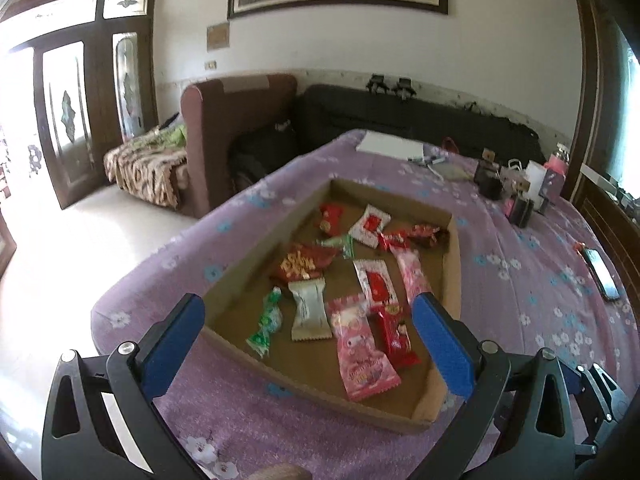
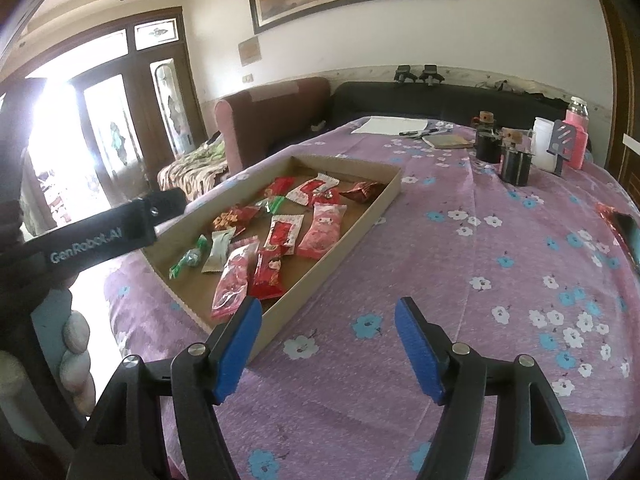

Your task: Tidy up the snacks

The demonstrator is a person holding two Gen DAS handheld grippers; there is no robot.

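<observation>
A shallow cardboard tray (image 1: 260, 248) lies on the purple flowered tablecloth with several wrapped snacks in it. Nearest to me are a pink packet (image 1: 362, 354), a red packet (image 1: 394, 332), a pale grey packet (image 1: 308, 312) and a green candy (image 1: 266, 324). My left gripper (image 1: 310, 308) hangs over the tray's near end, open wide with nothing held, the near snacks showing between its blue pads. My right gripper (image 2: 328, 308) stands open over bare cloth, just right of the tray's near corner (image 2: 340, 252). The left gripper's black body (image 2: 92, 240) shows at the left of the right wrist view.
A phone (image 1: 602, 274) lies near the table's right edge. At the back right stand dark jars (image 2: 516, 164), a white cup (image 2: 546, 144) and a pink bottle (image 2: 576, 140). White paper (image 2: 390, 125) and a notebook (image 2: 448, 142) lie beyond the tray. The table drops to the floor at the left.
</observation>
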